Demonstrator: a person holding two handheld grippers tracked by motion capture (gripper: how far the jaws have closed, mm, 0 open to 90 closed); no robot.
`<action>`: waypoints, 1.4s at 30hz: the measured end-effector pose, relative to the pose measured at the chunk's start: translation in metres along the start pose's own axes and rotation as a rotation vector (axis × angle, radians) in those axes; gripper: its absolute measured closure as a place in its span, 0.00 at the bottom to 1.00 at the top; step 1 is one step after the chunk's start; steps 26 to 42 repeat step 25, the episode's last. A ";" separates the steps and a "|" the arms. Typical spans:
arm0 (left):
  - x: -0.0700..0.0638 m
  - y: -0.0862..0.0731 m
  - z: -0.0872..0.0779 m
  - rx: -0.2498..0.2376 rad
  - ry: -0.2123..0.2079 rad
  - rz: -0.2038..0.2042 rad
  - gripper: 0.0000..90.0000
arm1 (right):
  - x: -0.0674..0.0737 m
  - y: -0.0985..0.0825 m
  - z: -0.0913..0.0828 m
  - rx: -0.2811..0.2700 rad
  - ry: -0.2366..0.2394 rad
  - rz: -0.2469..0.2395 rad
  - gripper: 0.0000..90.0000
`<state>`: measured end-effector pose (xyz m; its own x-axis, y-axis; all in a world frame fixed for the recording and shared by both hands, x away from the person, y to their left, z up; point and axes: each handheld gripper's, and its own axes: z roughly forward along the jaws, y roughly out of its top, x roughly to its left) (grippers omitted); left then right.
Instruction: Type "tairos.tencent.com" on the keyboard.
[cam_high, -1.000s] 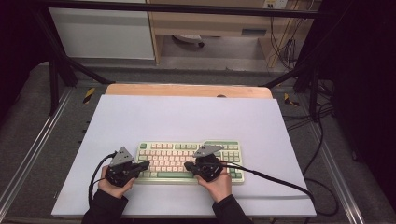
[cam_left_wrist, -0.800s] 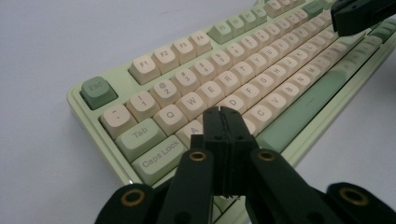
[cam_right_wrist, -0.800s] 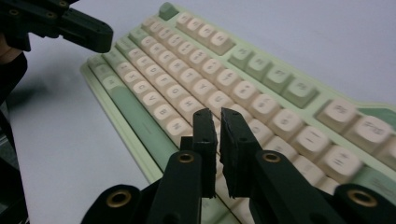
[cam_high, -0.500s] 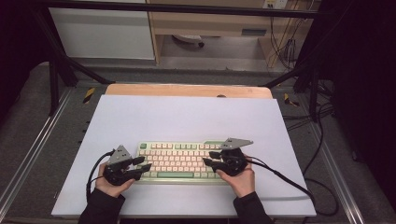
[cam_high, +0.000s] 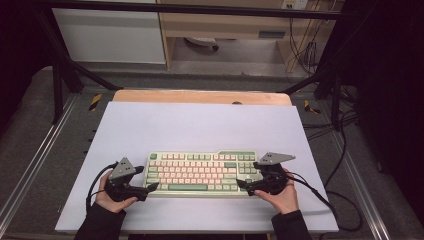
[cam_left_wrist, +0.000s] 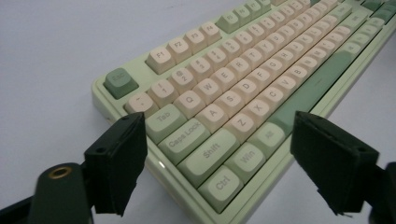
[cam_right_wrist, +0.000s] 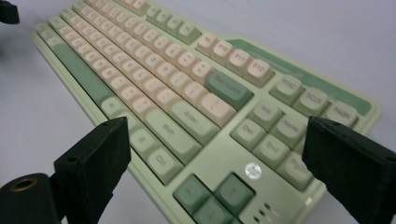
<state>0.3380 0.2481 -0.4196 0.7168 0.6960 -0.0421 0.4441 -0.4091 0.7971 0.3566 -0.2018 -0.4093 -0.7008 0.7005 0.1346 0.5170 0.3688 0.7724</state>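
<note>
Tools opening at the keyboard's ends
Both tools, left tool (cam_high: 148, 179) and right tool (cam_high: 248, 175), having just spread wide and empty, are flanking the green keyboard (cam_high: 200, 173); right one shifted outward.

Probably a lab: black frame (cam_high: 65, 75), loose cables (cam_high: 305, 50), covered table (cam_high: 200, 125).

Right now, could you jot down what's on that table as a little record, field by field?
thing: green and cream keyboard
surface: pale table
left gripper: at the keyboard's left end, jaws just opened, wide either side of the corner, not pressing
right gripper: at the right end, jaws just opened, wide apart, not gripping
hands: one behind each gripper
keyboard position: flat, near the front edge
</note>
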 end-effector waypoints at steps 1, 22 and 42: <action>0.001 -0.001 0.000 0.007 0.000 0.003 0.17 | -0.002 -0.003 -0.002 -0.007 -0.007 0.008 0.06; 0.010 -0.021 -0.004 0.042 0.006 0.000 0.07 | -0.028 -0.053 -0.020 -0.022 -0.017 0.085 0.01; 0.009 -0.021 -0.003 0.042 0.005 0.003 0.08 | -0.028 -0.053 -0.020 -0.026 -0.011 0.081 0.01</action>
